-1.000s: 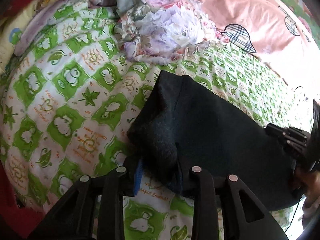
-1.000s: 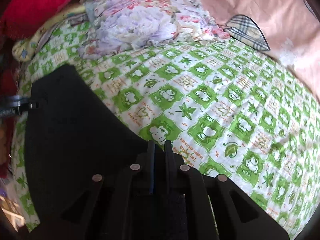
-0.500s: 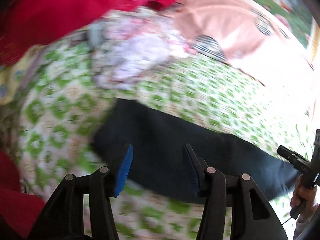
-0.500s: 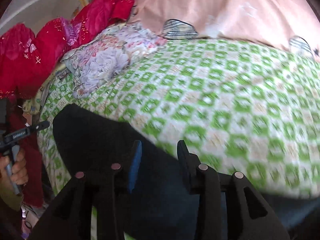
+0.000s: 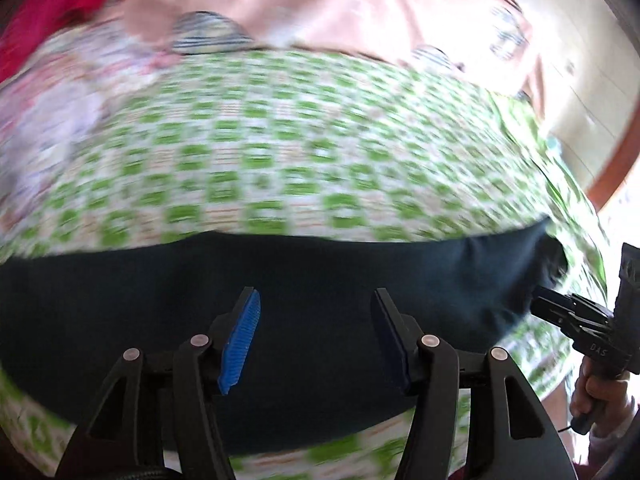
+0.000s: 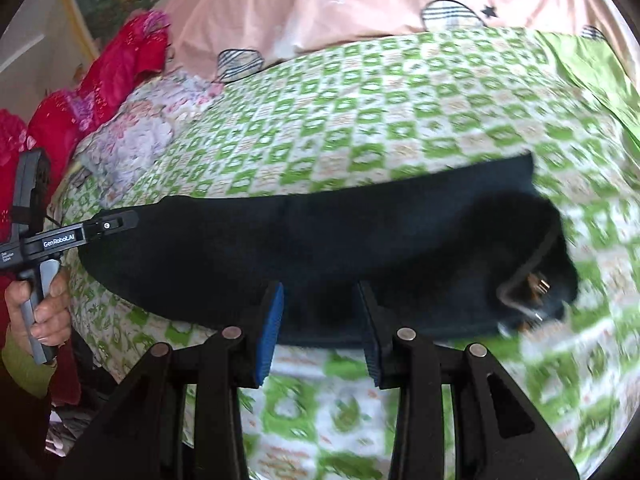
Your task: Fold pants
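Both tongs are apart with nothing between them; the left tongs have just been opening wider. They hang over the bed with its green checked cover. Dark pants lie flat in a long strip across it. Left view is blurry. Something small and shiny at one end is hard to make out.

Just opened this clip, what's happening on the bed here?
A person holds a gripper in each hand over dark pants that lie in a long folded strip on a green-checked bedsheet. The left gripper and the right gripper both hang above the cloth with jaws apart and nothing between them; the left jaws have just been opening. The waistband end lies to the right.
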`<action>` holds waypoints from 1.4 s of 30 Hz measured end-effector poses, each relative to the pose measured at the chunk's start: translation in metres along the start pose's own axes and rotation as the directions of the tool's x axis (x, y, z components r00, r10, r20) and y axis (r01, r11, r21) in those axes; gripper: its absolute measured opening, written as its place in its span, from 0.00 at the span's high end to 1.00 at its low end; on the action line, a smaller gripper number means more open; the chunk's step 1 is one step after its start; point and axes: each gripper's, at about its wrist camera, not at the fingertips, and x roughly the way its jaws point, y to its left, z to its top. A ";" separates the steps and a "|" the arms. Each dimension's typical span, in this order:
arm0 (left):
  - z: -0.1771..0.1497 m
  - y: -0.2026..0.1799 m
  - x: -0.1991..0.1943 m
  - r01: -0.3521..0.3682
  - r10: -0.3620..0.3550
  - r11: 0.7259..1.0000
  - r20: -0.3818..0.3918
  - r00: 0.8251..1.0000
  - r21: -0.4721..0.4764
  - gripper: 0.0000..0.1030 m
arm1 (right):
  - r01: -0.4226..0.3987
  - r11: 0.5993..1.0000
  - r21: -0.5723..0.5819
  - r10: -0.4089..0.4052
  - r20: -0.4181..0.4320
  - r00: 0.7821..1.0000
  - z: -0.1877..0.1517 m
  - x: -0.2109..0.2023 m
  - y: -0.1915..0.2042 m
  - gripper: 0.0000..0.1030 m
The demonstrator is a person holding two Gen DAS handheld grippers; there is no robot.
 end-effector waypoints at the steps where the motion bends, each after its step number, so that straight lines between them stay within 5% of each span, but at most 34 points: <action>1: 0.003 -0.011 0.005 0.015 -0.015 1.000 -0.012 1.000 0.027 0.43 | 0.003 1.000 0.014 -0.003 0.005 1.000 -0.003 -0.003 -0.005 0.63; 9: 0.035 -0.085 0.045 0.145 -0.125 0.970 -0.107 0.986 0.197 0.40 | 0.059 0.984 0.165 -0.067 0.038 0.997 -0.018 -0.026 -0.049 0.57; 14: 0.054 -0.127 0.074 0.244 -0.193 0.928 -0.198 0.961 0.281 0.38 | 0.054 0.962 0.267 -0.071 0.055 0.996 -0.022 -0.032 -0.073 0.55; 24: 0.080 -0.197 0.140 0.438 -0.289 0.837 -0.415 0.863 0.328 0.38 | -0.084 0.887 0.455 0.017 0.149 0.989 -0.024 -0.018 -0.101 0.54; 25: 0.082 -0.205 0.146 0.444 -0.287 0.832 -0.427 0.858 0.333 0.38 | -0.086 0.885 0.458 0.017 0.152 0.988 -0.024 -0.016 -0.101 0.59; 27: 0.084 -0.217 0.157 0.460 -0.288 0.822 -0.452 0.844 0.335 0.38 | -0.047 0.887 0.459 -0.015 0.131 0.991 -0.024 -0.013 -0.103 0.85; 29: 0.085 -0.230 0.165 0.477 -0.293 0.811 -0.470 0.832 0.338 0.38 | -0.068 0.886 0.459 0.000 0.145 0.989 -0.024 -0.015 -0.107 0.89; 34: 0.079 -0.264 0.180 0.533 -0.312 0.771 -0.523 0.793 0.349 0.48 | -0.094 0.885 0.455 0.018 0.169 0.985 -0.030 -0.022 -0.119 0.89; 37: 0.071 -0.280 0.188 0.556 -0.309 0.745 -0.547 0.778 0.369 0.70 | -0.074 0.903 0.422 0.004 0.165 0.986 -0.030 -0.023 -0.113 0.90; 42: 0.069 -0.278 0.175 0.567 -0.352 0.731 -0.503 0.790 0.379 0.82 | -0.101 0.913 0.396 0.028 0.187 0.982 -0.030 -0.027 -0.109 0.90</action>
